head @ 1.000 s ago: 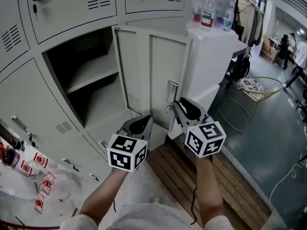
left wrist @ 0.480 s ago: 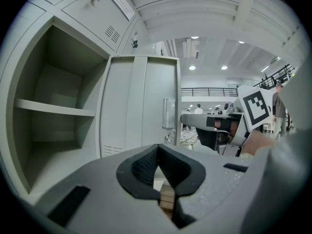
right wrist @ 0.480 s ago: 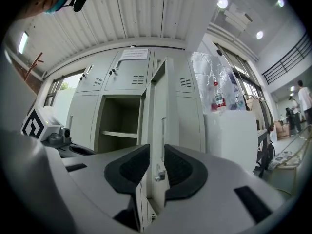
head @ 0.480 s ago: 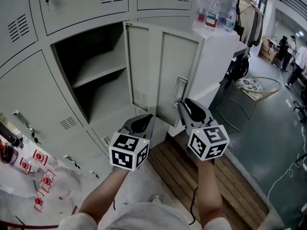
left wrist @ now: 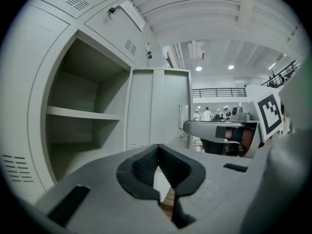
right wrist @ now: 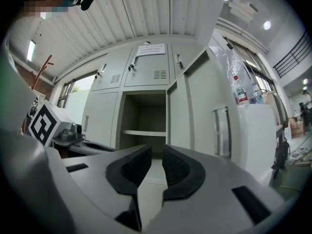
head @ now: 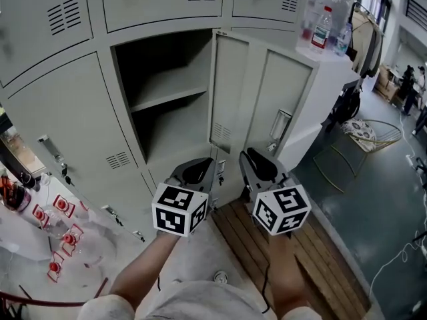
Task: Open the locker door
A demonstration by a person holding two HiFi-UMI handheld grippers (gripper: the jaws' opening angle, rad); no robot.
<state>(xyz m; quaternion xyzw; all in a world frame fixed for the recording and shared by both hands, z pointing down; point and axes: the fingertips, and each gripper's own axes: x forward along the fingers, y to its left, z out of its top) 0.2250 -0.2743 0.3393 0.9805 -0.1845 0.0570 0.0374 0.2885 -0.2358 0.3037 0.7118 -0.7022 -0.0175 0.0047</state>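
Observation:
The grey locker door (head: pixel 257 105) stands swung wide open to the right, its inner face and handle (head: pixel 280 122) towards me. The open compartment (head: pixel 170 105) holds one bare shelf (left wrist: pixel 80 113). Both grippers hover side by side in front of the locker, touching nothing. My left gripper (head: pixel 200 169) is shut, its pad tips meeting (left wrist: pixel 158 147). My right gripper (head: pixel 257 157) sits left of and below the handle; its jaws have just been closing and keep a narrow gap (right wrist: pixel 156 155) with nothing between them. The door (right wrist: pixel 195 111) and handle (right wrist: pixel 222 130) also show in the right gripper view.
Water bottles (head: pixel 322 22) stand on a white cabinet behind the door. Wooden planks (head: pixel 267 245) cover the floor below. A round wire chair (head: pixel 373 129) is at the right. Clear plastic with red pieces (head: pixel 60 225) lies at lower left. Other closed lockers surround the open one.
The right gripper has come away from the door handle, which now lies up and right of it. Both grippers have shifted sideways before the locker. The door stays open.

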